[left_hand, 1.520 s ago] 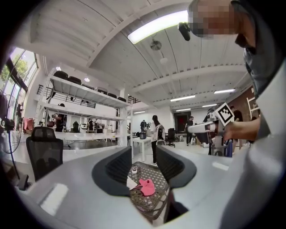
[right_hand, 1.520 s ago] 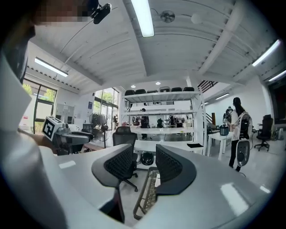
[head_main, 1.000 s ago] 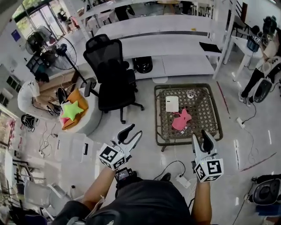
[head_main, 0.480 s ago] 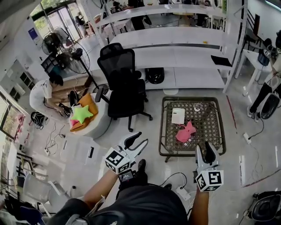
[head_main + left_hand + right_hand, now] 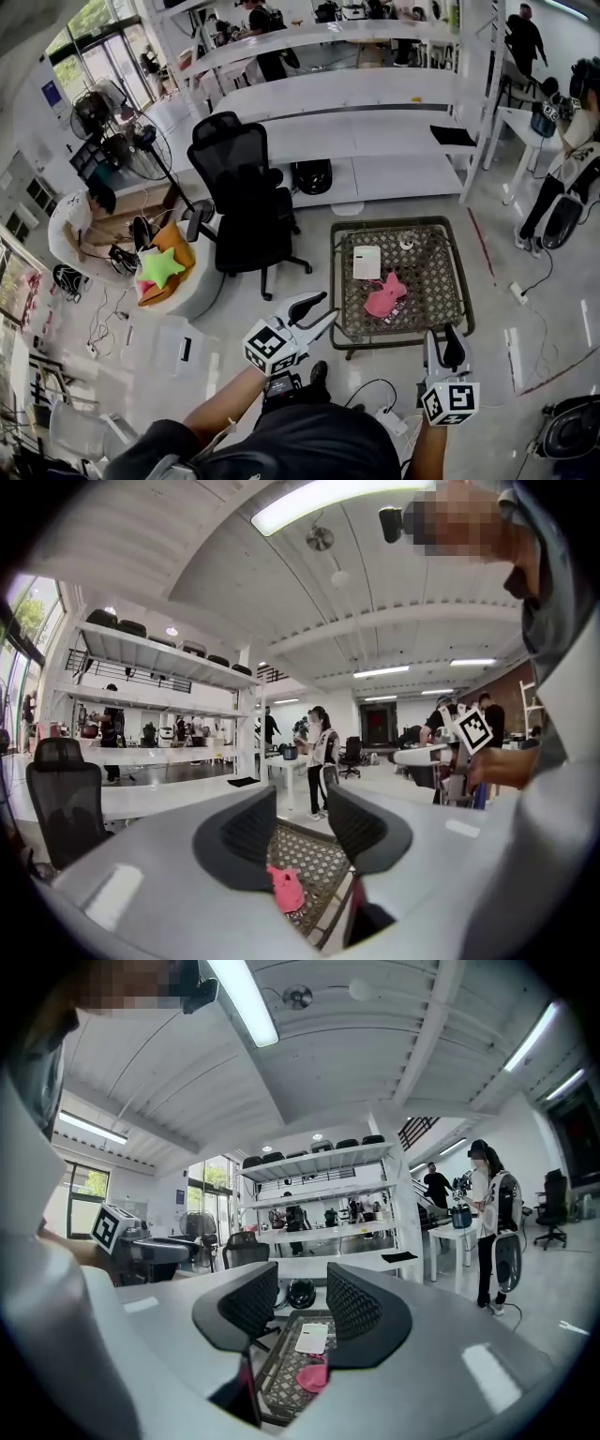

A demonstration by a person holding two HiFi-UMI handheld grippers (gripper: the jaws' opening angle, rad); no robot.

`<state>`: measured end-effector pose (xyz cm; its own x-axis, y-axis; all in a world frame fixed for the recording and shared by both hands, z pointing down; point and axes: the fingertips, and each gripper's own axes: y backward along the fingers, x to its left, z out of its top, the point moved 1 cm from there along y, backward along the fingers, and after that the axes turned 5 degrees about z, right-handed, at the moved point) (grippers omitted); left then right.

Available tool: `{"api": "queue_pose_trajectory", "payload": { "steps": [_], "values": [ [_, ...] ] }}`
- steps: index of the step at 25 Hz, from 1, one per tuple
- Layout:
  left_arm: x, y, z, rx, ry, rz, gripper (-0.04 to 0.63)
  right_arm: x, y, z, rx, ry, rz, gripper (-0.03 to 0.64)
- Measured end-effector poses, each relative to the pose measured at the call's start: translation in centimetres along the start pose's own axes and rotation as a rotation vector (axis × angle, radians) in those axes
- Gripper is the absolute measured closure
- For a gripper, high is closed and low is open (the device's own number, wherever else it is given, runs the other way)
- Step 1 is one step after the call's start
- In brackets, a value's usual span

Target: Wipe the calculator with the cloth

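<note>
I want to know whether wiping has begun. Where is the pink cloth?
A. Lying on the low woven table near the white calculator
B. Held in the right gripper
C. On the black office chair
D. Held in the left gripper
A: the pink cloth lies on the woven table next to the calculator, while the left gripper and right gripper are open, empty and short of the table.

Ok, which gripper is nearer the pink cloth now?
Left, narrowly. The left gripper hovers off the left rim of the table, level with the pink cloth; the right gripper is behind the near rim.
</note>
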<state>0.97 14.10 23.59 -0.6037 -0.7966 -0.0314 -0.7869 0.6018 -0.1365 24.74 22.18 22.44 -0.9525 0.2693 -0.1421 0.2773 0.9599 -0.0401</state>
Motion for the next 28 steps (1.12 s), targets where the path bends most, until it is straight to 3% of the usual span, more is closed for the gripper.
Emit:
{"api": "queue_pose_trajectory", "payload": {
  "steps": [9, 15, 28],
  "values": [
    [5.2, -3.7, -1.0, -0.028, 0.031, -0.065, 0.405, -0.3, -5.1, -0.3, 0.030, 0.035, -0.056, 0.471],
    [11.3, -6.0, -1.1, -0.063, 0.054, -0.080, 0.405, 0.5, -10.5, 1.4, 0.052, 0.087, -0.076, 0.471],
    [20.0, -11.2, -3.3, -0.076, 0.136, -0.205, 0.405, 1.4, -17.9, 1.0, 0.148, 0.111, -0.216, 0.471]
  ]
}}
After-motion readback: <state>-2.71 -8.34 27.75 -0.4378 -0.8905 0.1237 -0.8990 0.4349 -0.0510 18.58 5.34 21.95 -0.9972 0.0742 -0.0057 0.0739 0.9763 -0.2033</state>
